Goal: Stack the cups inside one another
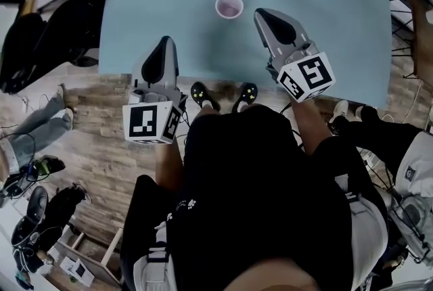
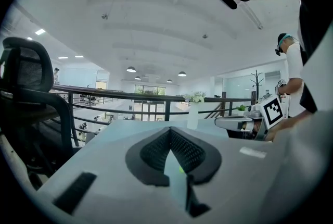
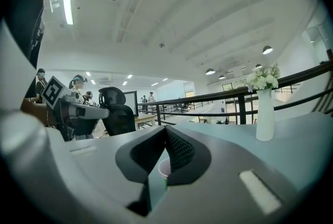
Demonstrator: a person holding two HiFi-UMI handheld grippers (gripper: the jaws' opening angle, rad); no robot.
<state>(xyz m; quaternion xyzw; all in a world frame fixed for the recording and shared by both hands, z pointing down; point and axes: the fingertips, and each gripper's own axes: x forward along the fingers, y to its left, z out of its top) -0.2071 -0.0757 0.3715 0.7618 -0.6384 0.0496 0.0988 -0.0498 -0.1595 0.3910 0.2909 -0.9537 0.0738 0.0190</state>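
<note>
While the left hand-held gripper and right hand-held gripper are closed, empty, the pink cup stands upright.

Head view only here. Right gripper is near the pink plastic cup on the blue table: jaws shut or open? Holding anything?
Observer: Right gripper has its jaws together with nothing between them; the pink plastic cup sits past the tips, not gripped.
Operator: Left one?
Observer: Left gripper jaws are together too, empty.
Operator: Anything else on the table?
Observer: A white vase of white flowers stands upright on the blue table.
</note>
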